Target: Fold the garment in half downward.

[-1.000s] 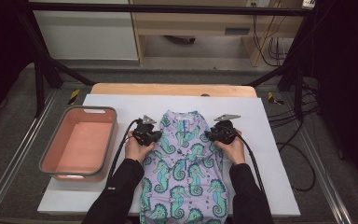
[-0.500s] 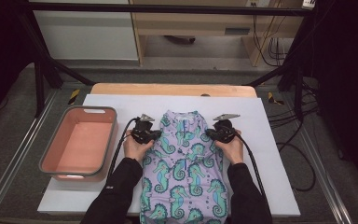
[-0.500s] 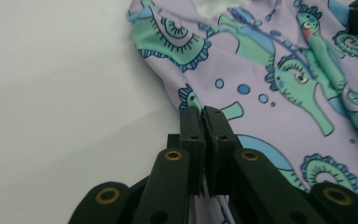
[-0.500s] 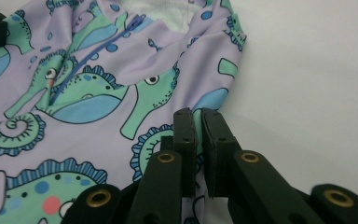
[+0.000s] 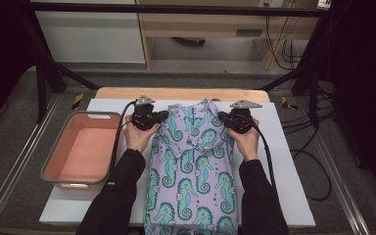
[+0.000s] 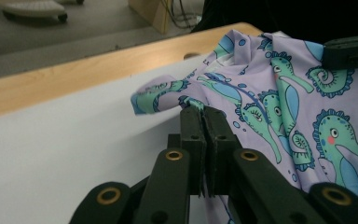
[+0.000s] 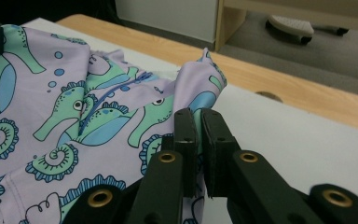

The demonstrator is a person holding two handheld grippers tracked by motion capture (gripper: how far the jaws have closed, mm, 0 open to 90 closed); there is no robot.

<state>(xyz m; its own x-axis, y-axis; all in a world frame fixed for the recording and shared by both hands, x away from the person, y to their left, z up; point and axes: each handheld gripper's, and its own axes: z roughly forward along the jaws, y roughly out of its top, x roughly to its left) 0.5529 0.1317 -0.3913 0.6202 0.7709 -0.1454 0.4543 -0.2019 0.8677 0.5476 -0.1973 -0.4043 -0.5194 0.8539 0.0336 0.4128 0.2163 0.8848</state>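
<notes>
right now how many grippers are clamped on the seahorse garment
2. The left gripper pinches the garment at its upper left edge; the right gripper pinches its upper right edge, both jaws shut on fabric.

no readable text, no labels, no brands, no numbers

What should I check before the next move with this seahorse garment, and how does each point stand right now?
1. Left gripper shut on garment edge: ok.
2. Right gripper shut on garment edge: ok.
3. Garment on the white mat: ok at the top; near end hangs over the front edge.
4. Pink bin apart from garment: ok.
5. How much cloth sits between each pair of jaws: cannot tell.
</notes>
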